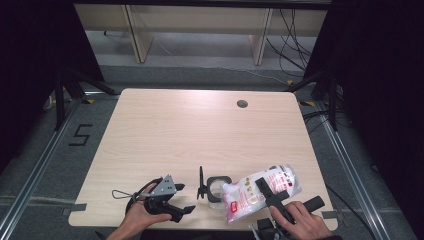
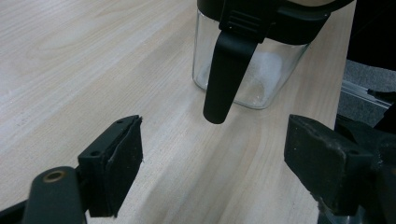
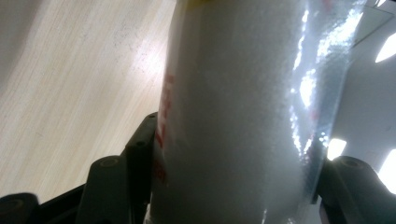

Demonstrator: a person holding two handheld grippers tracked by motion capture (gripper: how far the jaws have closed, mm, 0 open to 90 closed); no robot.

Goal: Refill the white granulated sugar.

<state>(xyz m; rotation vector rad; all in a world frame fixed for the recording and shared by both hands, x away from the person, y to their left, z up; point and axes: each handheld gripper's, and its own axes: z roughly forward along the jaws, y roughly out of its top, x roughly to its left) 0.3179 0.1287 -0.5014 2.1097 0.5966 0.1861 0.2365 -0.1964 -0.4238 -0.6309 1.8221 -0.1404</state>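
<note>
Just right of the jar (image 1: pixel 218 188), the right claw (image 1: pixel 270 192) pinches the bag (image 1: pixel 260 192), tilted toward it. Left claw (image 1: pixel 176 200) waits spread beside the jar. Pouring seems not yet begun; the jar looks almost empty.

White granule-filled plastic bag (image 1: pixel 260 192), red print, tilted over open glass jar (image 1: pixel 218 189) near table's front edge

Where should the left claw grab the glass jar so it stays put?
Probably the clear glass wall of the jar, below the black lid rim. The left claw is open and already faces it across the table, so come in level from that side. The black clasp hangs down the front, so straddle it or shift beside it, so the pads meet flat glass.
</note>
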